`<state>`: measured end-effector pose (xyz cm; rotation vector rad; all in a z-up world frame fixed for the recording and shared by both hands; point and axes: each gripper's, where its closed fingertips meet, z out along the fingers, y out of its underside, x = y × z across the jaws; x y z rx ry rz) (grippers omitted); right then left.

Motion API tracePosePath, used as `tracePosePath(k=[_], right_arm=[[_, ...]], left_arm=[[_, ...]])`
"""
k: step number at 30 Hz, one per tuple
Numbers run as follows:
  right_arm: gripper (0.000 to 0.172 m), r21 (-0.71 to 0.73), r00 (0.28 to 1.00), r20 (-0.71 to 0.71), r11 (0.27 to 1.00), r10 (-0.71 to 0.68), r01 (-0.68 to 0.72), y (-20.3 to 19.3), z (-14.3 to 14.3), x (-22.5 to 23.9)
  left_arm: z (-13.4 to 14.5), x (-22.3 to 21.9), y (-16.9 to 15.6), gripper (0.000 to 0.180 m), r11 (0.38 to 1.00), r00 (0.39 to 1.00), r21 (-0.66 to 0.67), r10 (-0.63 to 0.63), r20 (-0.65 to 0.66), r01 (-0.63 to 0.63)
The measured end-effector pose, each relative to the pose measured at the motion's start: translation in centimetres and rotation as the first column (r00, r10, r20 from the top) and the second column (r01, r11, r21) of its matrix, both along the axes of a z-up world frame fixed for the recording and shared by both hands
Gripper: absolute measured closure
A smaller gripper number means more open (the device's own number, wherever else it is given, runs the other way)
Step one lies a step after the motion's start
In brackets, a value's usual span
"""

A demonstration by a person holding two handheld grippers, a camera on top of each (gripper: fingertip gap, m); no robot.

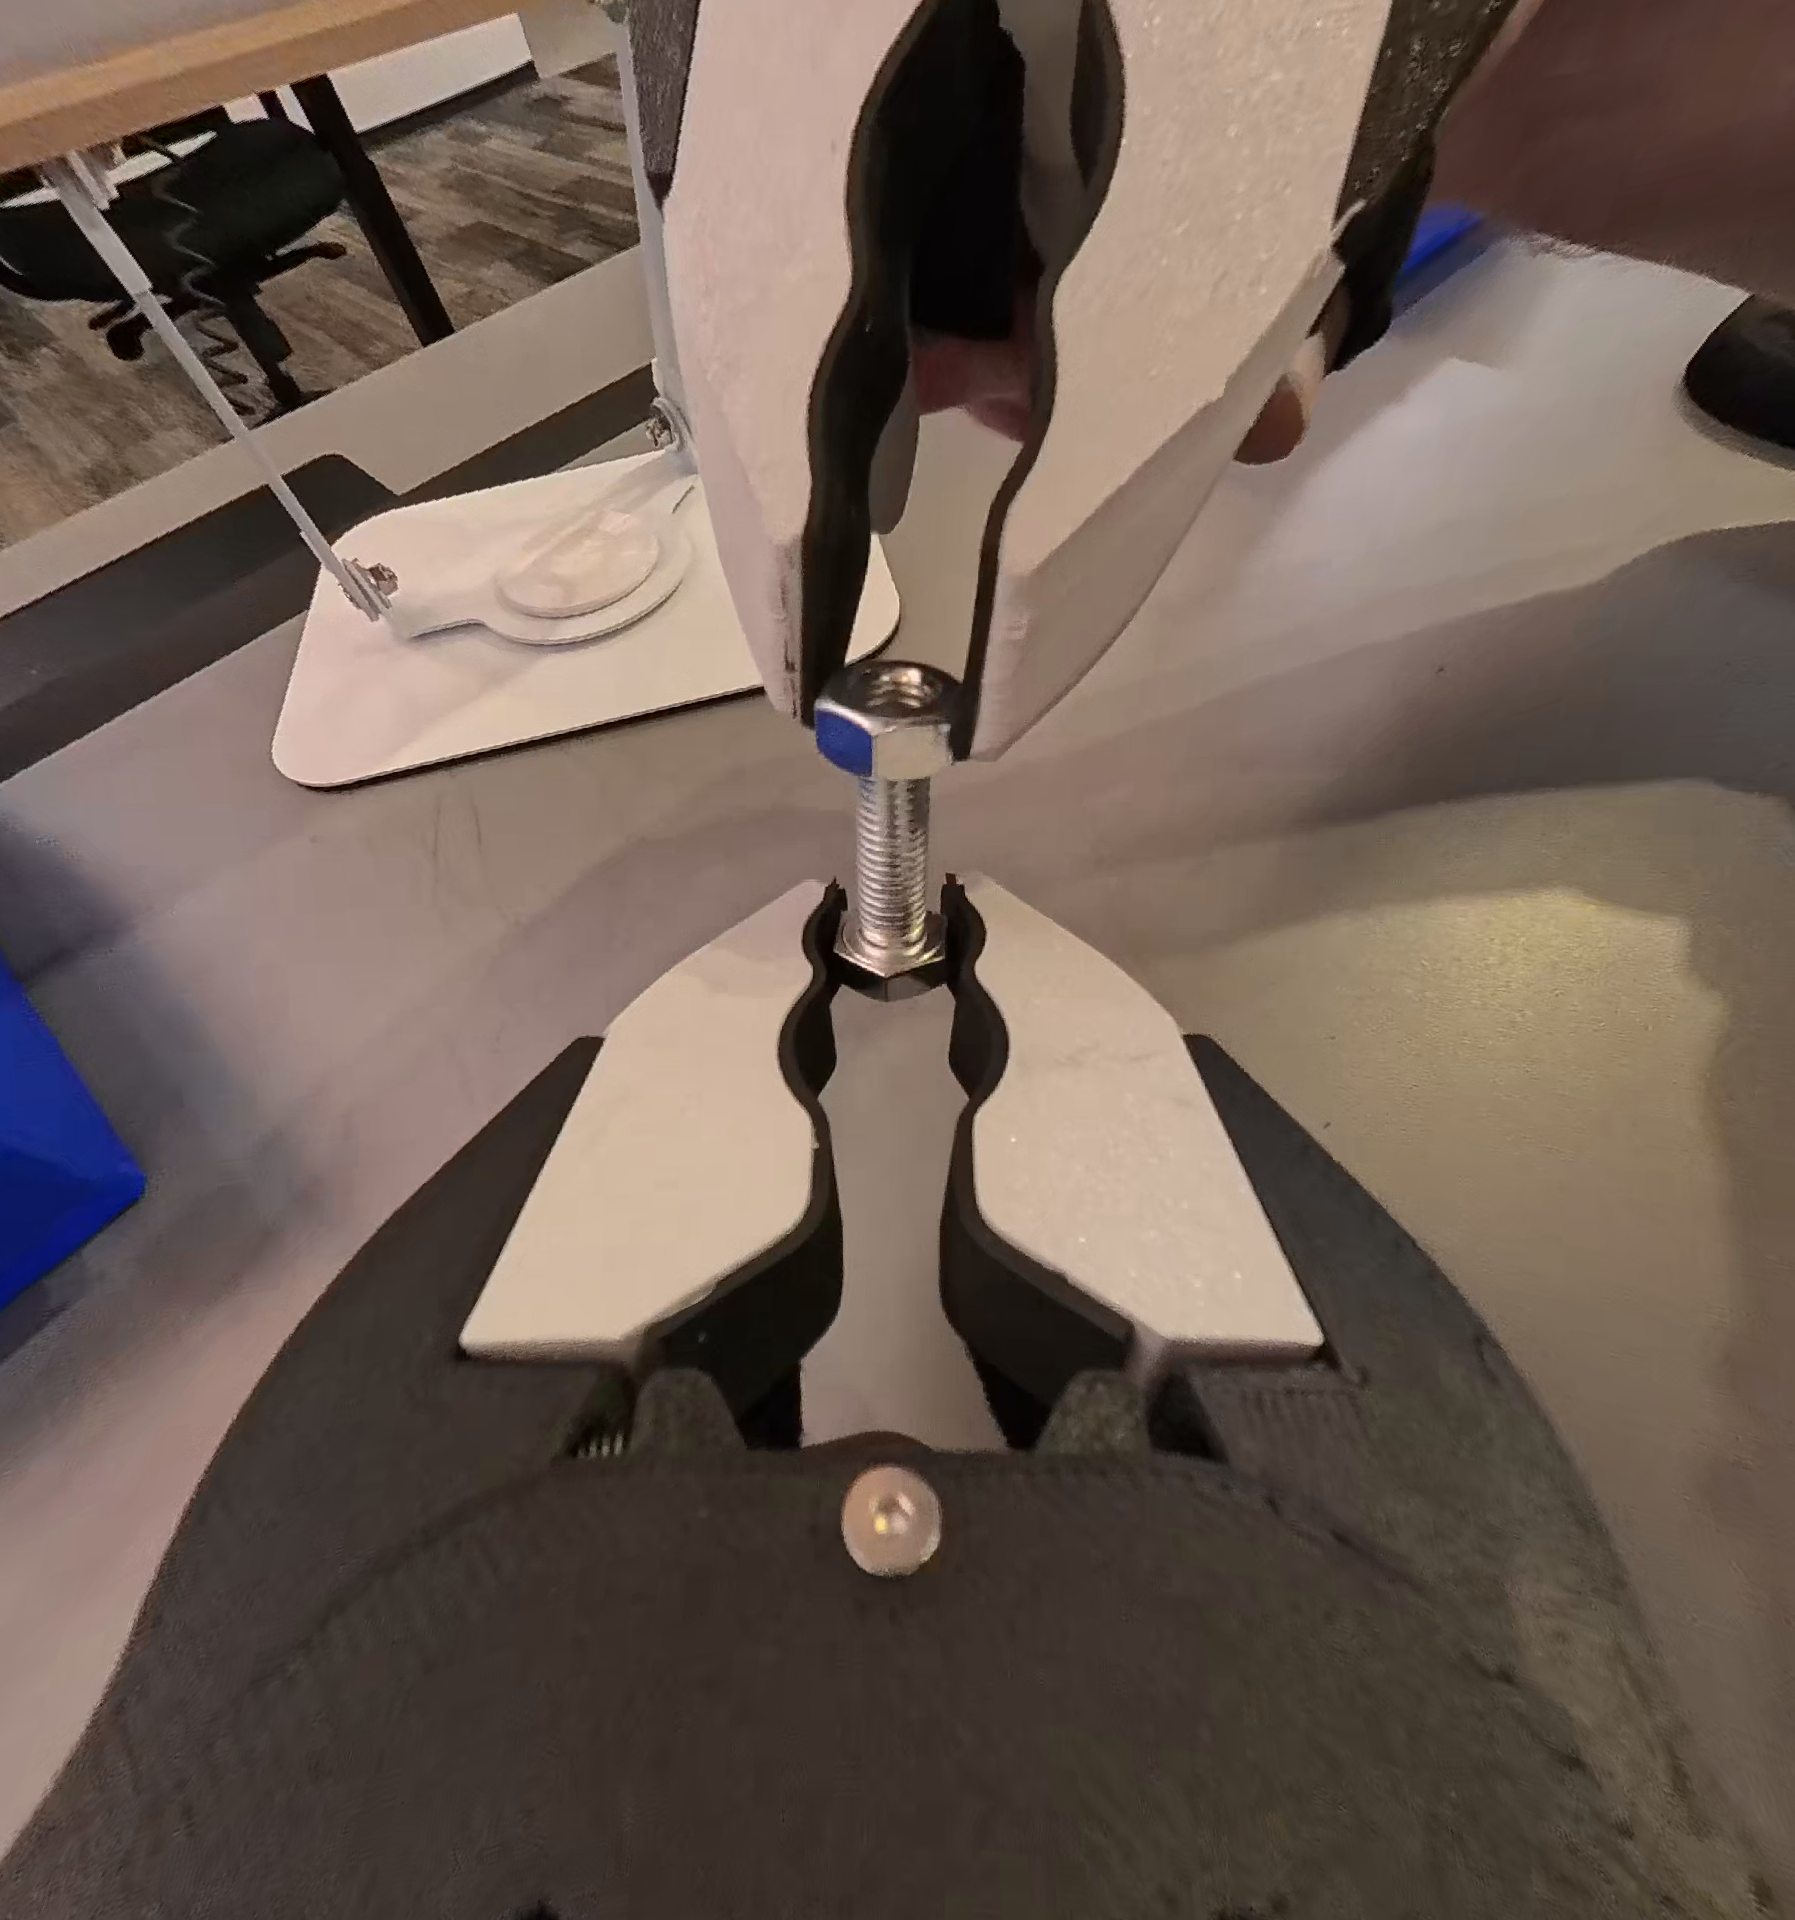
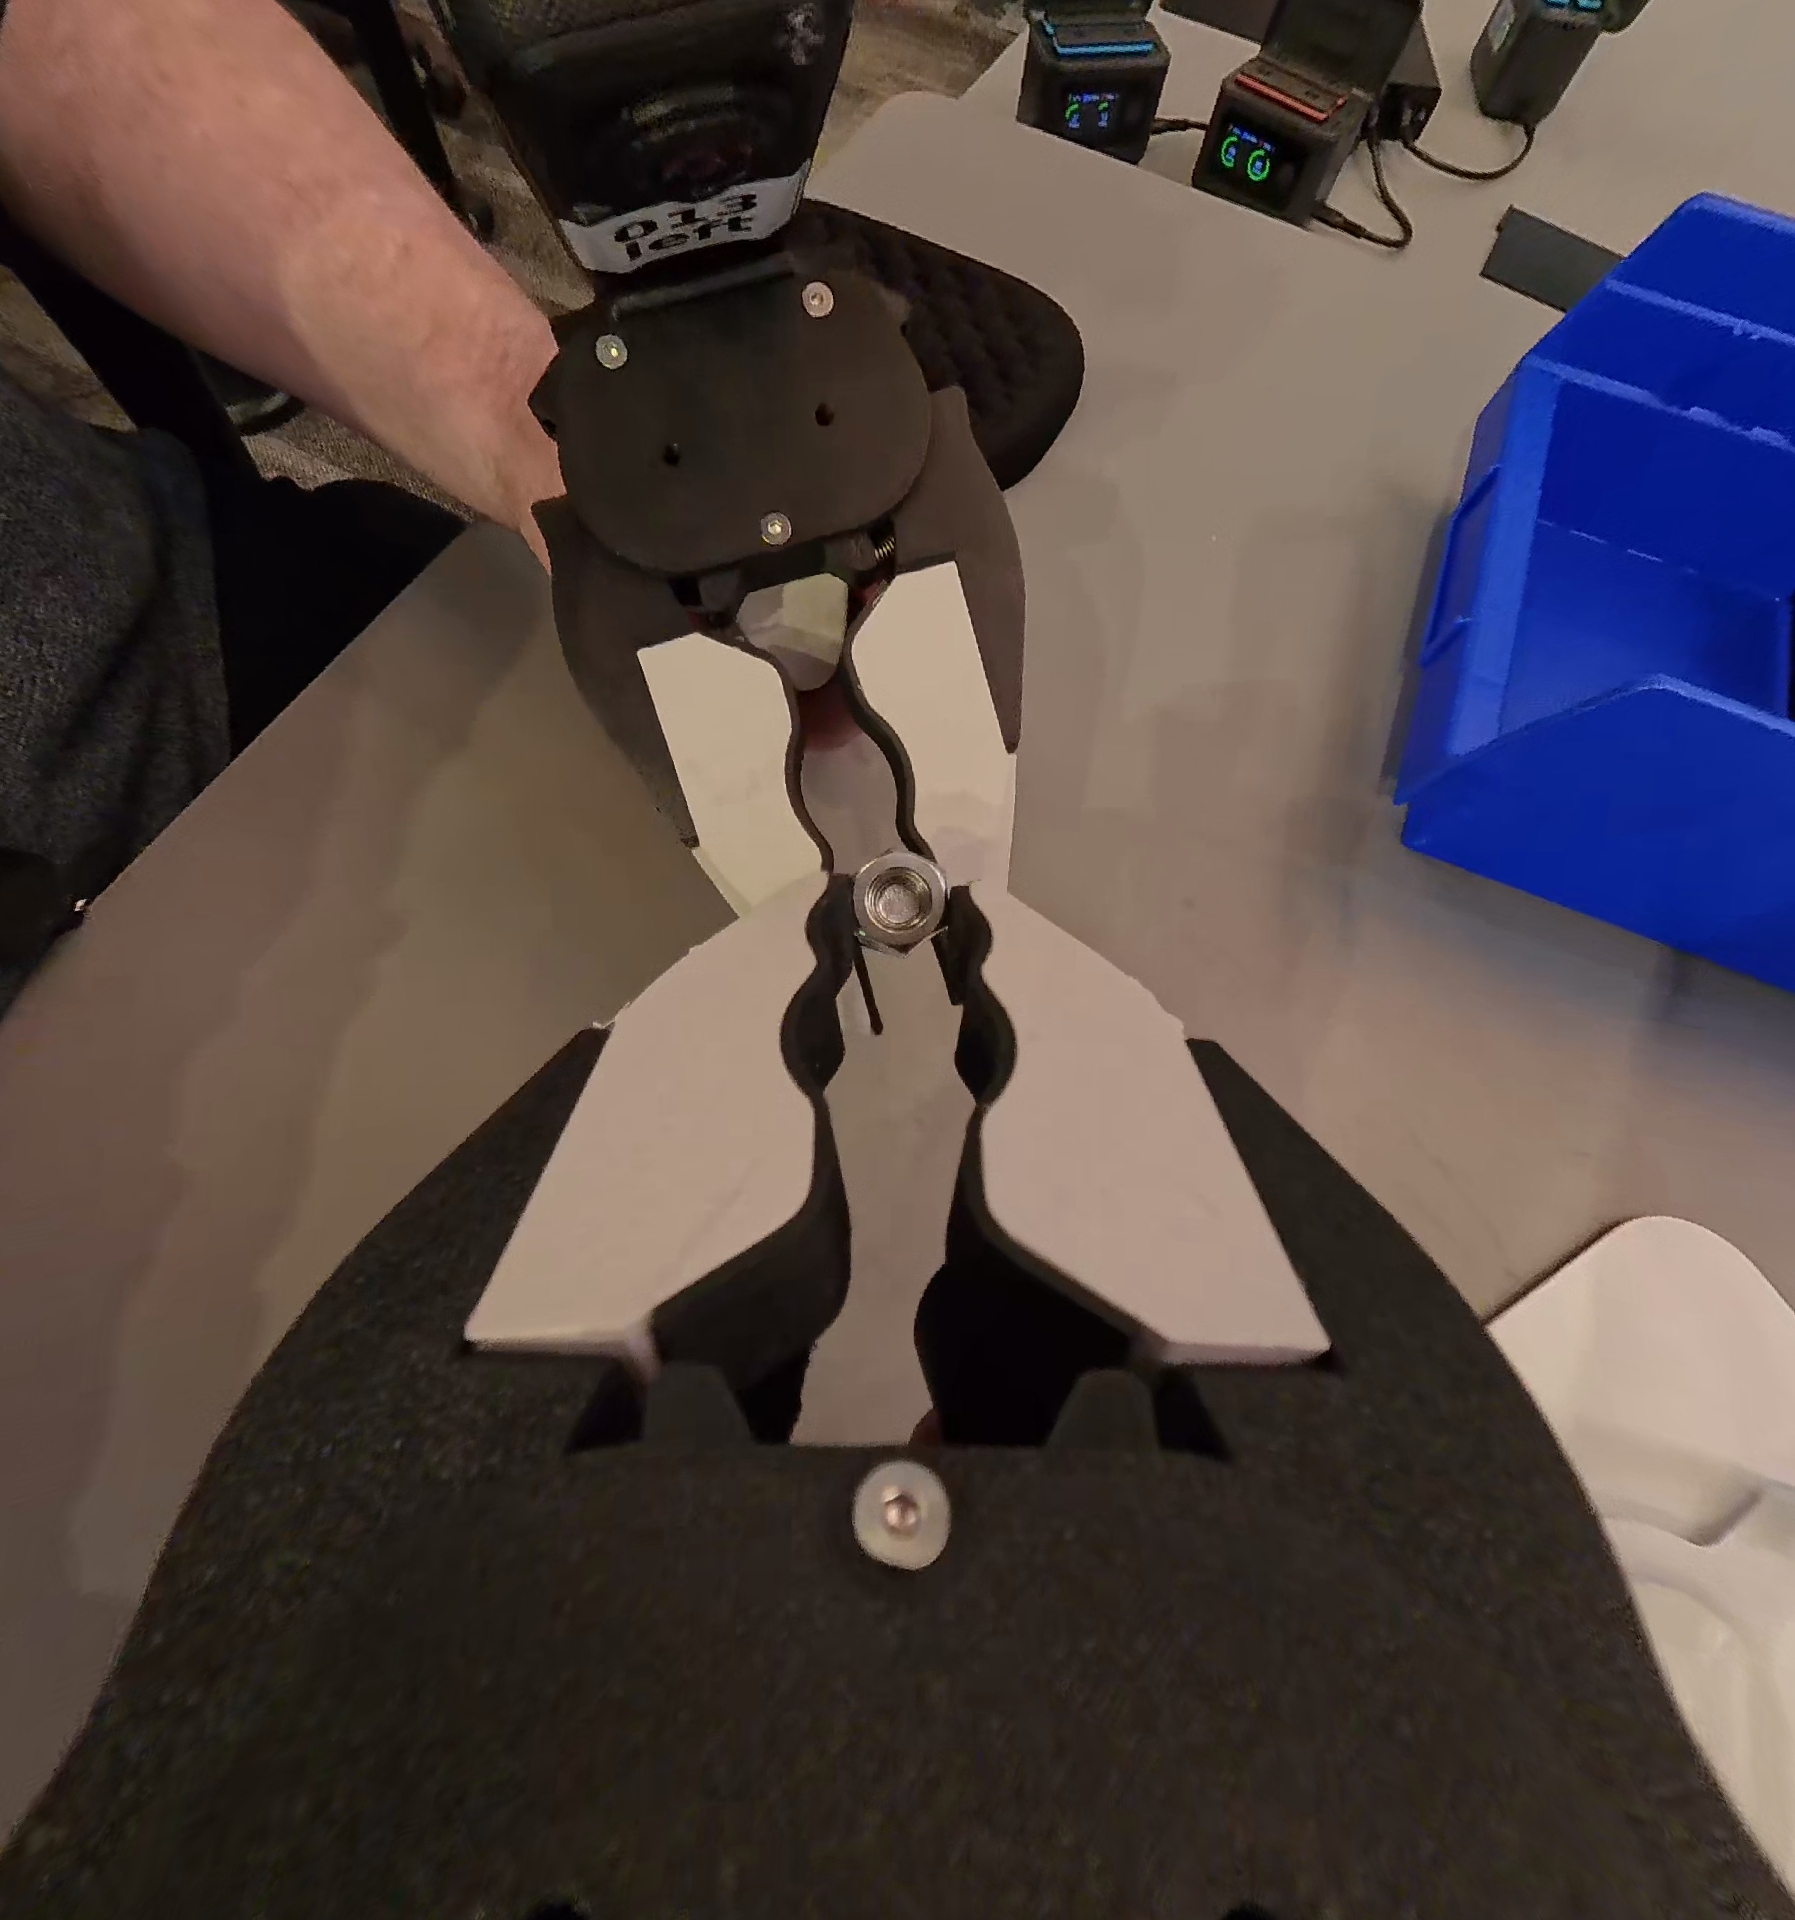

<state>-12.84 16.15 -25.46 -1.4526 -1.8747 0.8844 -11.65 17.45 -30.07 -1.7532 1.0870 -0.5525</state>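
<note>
To your right in the right wrist view, a blue bin (image 2: 1599, 665) blocks passage; bare grey table (image 2: 1236, 436) lies open between. A white stand base (image 1: 560, 644) crowds the left wrist view's upper left.

Blue bin (image 2: 1641, 582) cut by frame edge

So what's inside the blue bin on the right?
The blue bin shows inner dividers and one dark compartment; nothing is visible in it. Its floor is hidden by the walls and the frame edge.
</note>
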Motion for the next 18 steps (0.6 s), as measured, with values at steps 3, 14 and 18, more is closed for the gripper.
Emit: tracePosePath(k=[3,14,18], right_arm=[[0.154,-0.014,1.000,0.014,1.000,-0.021,0.021,0.1,0.0,0.1],[0.154,-0.111,0.970,0.027,0.964,-0.242,0.244,0.7,-0.5,0.0],[0.154,-0.133,0.956,0.022,0.946,-0.294,0.294,0.9,-0.6,-0.1]], left_arm=[[0.1,-0.1,0.1,0.163,1.000,1.000,0.021,0.015,-0.014,-0.014],[-0.3,-0.6,0.9,0.163,0.993,0.993,0.057,0.104,-0.049,-0.101],[-0.4,-0.6,1.1,0.163,0.991,0.991,0.059,0.121,-0.052,-0.118]])
